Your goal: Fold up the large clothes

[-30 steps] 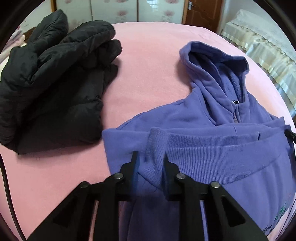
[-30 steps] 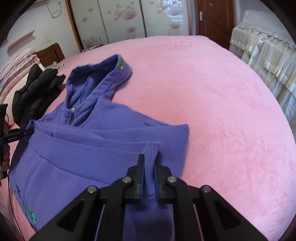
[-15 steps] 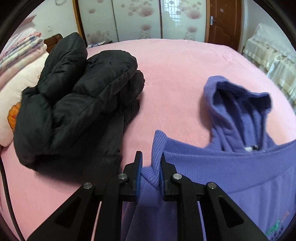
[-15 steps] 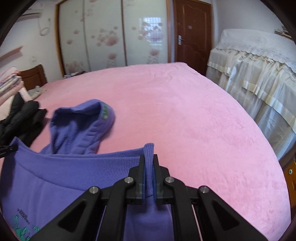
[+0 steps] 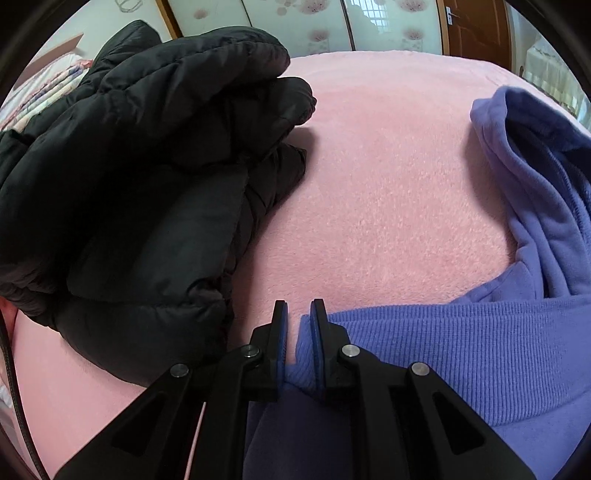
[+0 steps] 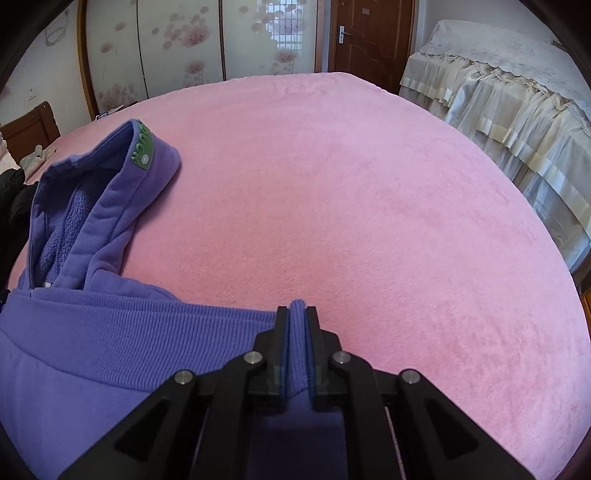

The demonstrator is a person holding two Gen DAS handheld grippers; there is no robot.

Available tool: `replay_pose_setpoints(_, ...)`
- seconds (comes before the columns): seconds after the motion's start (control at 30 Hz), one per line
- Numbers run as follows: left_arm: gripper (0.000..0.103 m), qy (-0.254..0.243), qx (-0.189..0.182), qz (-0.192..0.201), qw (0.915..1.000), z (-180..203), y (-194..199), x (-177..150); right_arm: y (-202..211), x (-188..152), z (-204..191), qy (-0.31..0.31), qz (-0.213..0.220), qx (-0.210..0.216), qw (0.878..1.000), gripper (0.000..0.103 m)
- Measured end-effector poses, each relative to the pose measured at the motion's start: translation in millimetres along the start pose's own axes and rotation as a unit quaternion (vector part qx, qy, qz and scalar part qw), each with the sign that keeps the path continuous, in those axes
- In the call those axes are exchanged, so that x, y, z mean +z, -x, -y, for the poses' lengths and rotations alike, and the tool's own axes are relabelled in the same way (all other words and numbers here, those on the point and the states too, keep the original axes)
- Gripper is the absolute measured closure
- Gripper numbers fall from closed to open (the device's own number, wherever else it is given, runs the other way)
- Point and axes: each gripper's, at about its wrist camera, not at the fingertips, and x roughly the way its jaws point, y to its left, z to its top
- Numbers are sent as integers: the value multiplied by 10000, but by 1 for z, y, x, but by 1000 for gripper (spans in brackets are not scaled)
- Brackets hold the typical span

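Note:
A purple hoodie [image 5: 461, 354] lies on the pink bed cover [image 5: 388, 192], its ribbed hem folded up towards the hood [image 5: 546, 177]. My left gripper [image 5: 299, 314] is shut on the hem's left corner. In the right wrist view my right gripper [image 6: 296, 317] is shut on the hem's right corner, with the hoodie [image 6: 110, 343] stretching left and the hood [image 6: 99, 206] lying beyond it on the bed cover [image 6: 351, 192].
A black puffer jacket [image 5: 140, 177] lies bunched on the bed just left of my left gripper. A second bed with a cream lace cover [image 6: 517, 92] stands to the right. Wardrobe doors [image 6: 177, 48] and a brown door [image 6: 369, 33] are behind.
Both grippers have carried the hoodie's hem forward towards the hood and lower to the bed. The black jacket now looms closer on the left.

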Motion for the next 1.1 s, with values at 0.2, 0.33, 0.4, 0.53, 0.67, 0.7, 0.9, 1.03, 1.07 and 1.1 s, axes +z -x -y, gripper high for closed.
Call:
replay_pose_setpoints(0.2, 45, -65, 48, 225, 9997, 0, 25, 4, 4, 6, -3, 153, -128, -230, 9995, 81)
replay_pose_setpoints(0.33, 41, 31, -213, 492, 9986, -8, 53, 13, 19, 14, -5, 194, -89, -122, 9997, 81)
replay_pose_setpoints(0.4, 31, 121, -322, 685, 9971, -8, 69, 19, 34, 22, -5, 120, 81, 36, 9999, 81)
replay_pose_setpoints(0.53, 18, 219, -600, 936, 9936, 0, 91, 28, 56, 43, -15, 6, 333, 392, 9987, 73)
replay_pose_setpoints(0.67, 18, 188, -841, 809, 9930, 27, 90, 38, 55, 66, -38, 11, 395, 689, 9968, 69)
replay_pose_setpoints(0.7, 18, 172, -871, 771, 9931, 37, 88, 38, 51, 72, -45, 39, 371, 722, 9967, 69)
replay_pose_setpoints(0.9, 18, -105, -944, 624, 9935, 82, 64, 53, 18, 106, -79, -58, 165, 950, 9953, 69)
replay_pose_setpoints(1.03, 18, -147, -1020, 333, 9941, 96, 36, 58, -9, 120, -88, -381, -83, 1129, 9928, 69)
replay_pose_setpoints(1.07, 18, -134, -1045, 270, 9941, 98, 30, 57, -12, 121, -87, -510, -85, 1242, 9909, 69)
replay_pose_setpoints(1.1, 18, -96, -1121, 214, 9934, 98, 25, 56, -13, 122, -82, -708, -30, 1524, 9858, 69)
